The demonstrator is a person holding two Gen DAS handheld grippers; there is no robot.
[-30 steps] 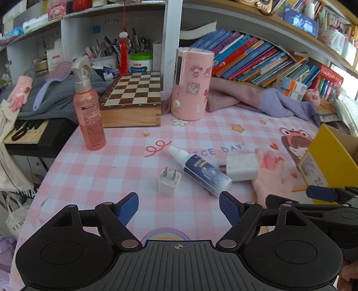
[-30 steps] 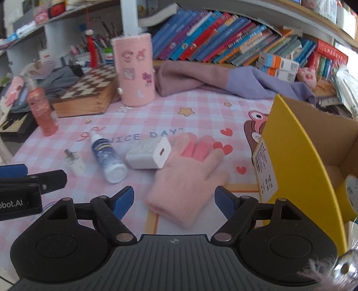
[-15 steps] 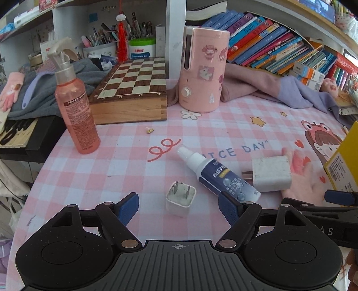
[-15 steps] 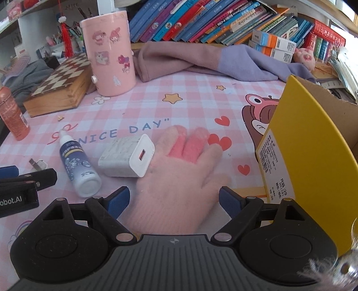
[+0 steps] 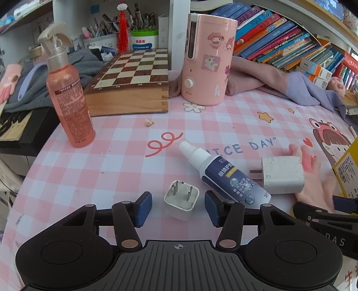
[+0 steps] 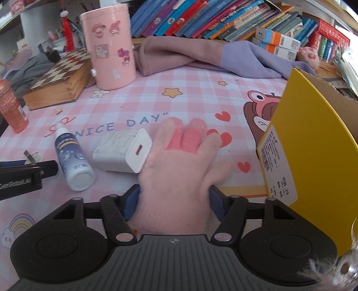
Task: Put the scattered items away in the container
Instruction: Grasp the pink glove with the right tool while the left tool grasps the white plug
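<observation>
Glove (image 6: 179,174) — fingertips toward bookshelf (image 6: 223,20)

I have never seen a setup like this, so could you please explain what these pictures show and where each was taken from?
No robot is here: a person holds a two-finger hand-held gripper in each hand, and each carries a fisheye camera looking forward along its blue-padded fingers. So there are two pictures, one from each wrist.

In the left view, the left hand-held gripper is open, its fingers either side of a small white plug adapter without touching it.

In the right view, the right hand-held gripper has its pads against both sides of a pink glove; whether it is truly clamped I cannot tell.

On the pink checked tablecloth also lie a white spray bottle with a dark blue label and a larger white charger, partly on the glove. The yellow cardboard box at the right is presumably the container.
</observation>
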